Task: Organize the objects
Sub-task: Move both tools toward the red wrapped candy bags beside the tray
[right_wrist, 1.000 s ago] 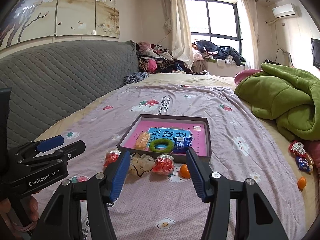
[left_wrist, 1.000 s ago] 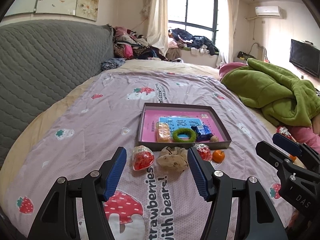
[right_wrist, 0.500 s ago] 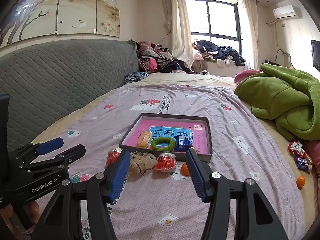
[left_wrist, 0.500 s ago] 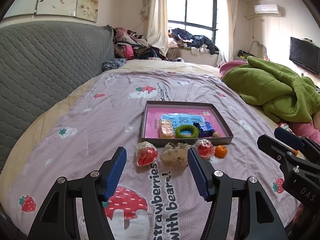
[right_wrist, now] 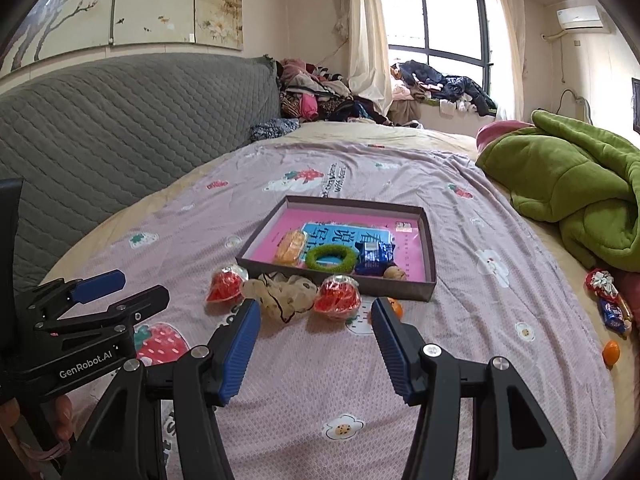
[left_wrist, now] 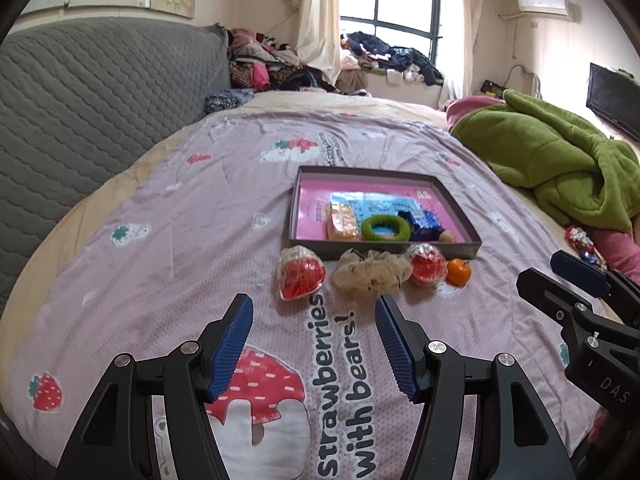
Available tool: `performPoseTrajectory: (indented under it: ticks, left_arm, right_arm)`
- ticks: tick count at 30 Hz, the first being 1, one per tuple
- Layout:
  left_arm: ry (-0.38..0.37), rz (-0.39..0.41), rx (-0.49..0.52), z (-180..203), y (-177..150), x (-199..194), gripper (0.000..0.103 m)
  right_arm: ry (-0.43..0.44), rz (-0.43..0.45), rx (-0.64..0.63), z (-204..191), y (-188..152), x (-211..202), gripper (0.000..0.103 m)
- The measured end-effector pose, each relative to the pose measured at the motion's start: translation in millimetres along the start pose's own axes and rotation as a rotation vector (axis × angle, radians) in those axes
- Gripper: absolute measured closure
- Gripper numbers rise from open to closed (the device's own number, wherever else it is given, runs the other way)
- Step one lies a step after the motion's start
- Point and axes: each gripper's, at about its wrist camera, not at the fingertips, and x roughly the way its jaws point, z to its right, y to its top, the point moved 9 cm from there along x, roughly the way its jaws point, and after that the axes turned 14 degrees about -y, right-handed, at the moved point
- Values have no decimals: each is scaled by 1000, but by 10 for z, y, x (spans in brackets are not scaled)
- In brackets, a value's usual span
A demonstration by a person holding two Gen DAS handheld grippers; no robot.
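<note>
A shallow grey box (left_wrist: 460,216) (right_wrist: 428,236) with a pink floor lies on the bed, holding a yellow snack pack (left_wrist: 341,222), a green ring (left_wrist: 386,228) (right_wrist: 331,259), a blue packet (right_wrist: 374,257) and a small brown nut. In front of it lie two red wrapped sweets (left_wrist: 301,278) (left_wrist: 428,266), a beige mesh pouch (left_wrist: 370,274) (right_wrist: 280,294) and a small orange (left_wrist: 458,271). My left gripper (left_wrist: 314,324) hangs open above the bedspread, short of this row. My right gripper (right_wrist: 314,326) is open too, nothing between its fingers.
A green blanket (right_wrist: 572,184) is heaped at the right. More wrapped sweets (right_wrist: 610,300) and another small orange (right_wrist: 611,351) lie near the right edge of the bed. A grey quilted headboard (left_wrist: 88,96) runs along the left. Clothes are piled by the window.
Both grippers have sunk a little and tipped downward, so the box and the row of items sit higher in each view. Their jaws have not changed.
</note>
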Motion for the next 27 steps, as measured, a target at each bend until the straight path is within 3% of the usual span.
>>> performPoseTrajectory:
  ticks: [27]
  left_arm:
    - [-6, -164, -51, -166, -452, 511, 38]
  right_arm:
    - [2, -129, -25, -96, -417, 468, 46]
